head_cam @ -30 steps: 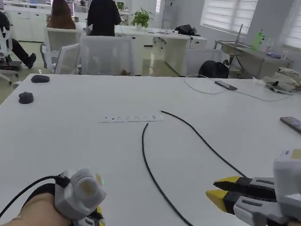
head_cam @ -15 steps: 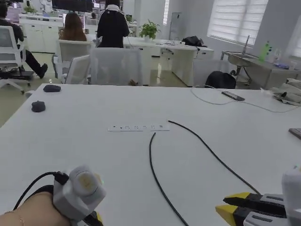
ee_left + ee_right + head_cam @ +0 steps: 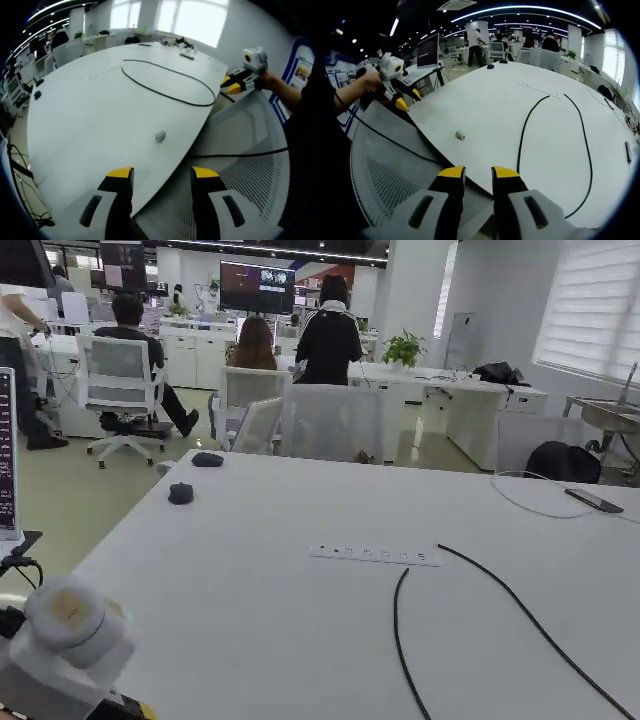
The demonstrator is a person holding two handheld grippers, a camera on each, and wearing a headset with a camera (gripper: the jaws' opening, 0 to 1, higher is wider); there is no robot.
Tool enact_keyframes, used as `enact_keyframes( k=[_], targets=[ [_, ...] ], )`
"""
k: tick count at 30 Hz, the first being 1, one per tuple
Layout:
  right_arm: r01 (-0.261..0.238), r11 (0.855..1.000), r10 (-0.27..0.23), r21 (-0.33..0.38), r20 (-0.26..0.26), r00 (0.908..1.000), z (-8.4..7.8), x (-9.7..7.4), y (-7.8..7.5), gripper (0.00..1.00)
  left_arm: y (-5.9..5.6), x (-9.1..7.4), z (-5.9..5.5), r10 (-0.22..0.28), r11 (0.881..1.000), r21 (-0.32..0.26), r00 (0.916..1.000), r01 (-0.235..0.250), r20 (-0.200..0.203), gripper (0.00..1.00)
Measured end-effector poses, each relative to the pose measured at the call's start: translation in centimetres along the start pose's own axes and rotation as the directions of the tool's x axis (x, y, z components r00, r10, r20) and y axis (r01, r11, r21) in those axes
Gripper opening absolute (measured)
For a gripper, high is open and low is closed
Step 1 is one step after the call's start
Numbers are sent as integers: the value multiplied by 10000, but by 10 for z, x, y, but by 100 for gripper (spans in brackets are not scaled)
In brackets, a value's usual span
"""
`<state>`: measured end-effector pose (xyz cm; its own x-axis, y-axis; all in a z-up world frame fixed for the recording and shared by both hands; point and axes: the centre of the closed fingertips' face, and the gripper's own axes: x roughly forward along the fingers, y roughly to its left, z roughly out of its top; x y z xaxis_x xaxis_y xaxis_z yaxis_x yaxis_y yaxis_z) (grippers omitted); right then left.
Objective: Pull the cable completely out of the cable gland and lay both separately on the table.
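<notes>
Setting: open-plan office, long white table [image 3: 250, 620], desks and seated people beyond.

Item, count one: cable gland [image 3: 160, 136]. Small, grey, lying just inside the near table edge. Apart from the cable, not touching it.

Item, count one: cable [image 3: 395, 615]. Black, laid in an open loop, long axis running from the near edge toward the power strip [image 3: 373, 555].

Tools, count two: left gripper [image 3: 162, 173], jaws spread wide, empty; right gripper [image 3: 478, 172], jaws parted narrowly, empty. Both held off the table edge, above a mesh chair [image 3: 240, 170].

Bearing: gland ahead of both grippers, almost on the left gripper's jaw line and off to the left of the right gripper's. Cable judged nearer the right gripper.

Sundries: mice [image 3: 181, 494], count two; power strip, count one.

Status, as judged: cable out of the gland, both laid down separately.
</notes>
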<state>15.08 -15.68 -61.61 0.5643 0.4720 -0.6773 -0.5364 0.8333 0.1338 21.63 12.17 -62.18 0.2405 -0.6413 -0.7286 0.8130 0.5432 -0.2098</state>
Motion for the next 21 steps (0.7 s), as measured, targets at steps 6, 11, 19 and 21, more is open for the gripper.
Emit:
enact_keyframes(
  k=[6,11,19,21],
  targets=[
    [-888,9958,891,222,-109,9960,0,4,12,22,3,-24,-2,966,9885,-1266,9889,-822,1126,47],
    [-1785,9714,1709,1569,604,9834,10,9,27,30,12,-30,2,1964,9692,-1822,9662,-1656,1670,46],
    [-1621,9621,1590,2195,318,9868,-5,16,28,35,12,-26,-5,2244,9437,-2886,9541,-1619,1984,51],
    [-1626,9617,1631,2207,160,9865,-9,17,30,35,13,-24,-8,2254,9432,-2866,9572,-1678,1815,51]
  ],
)
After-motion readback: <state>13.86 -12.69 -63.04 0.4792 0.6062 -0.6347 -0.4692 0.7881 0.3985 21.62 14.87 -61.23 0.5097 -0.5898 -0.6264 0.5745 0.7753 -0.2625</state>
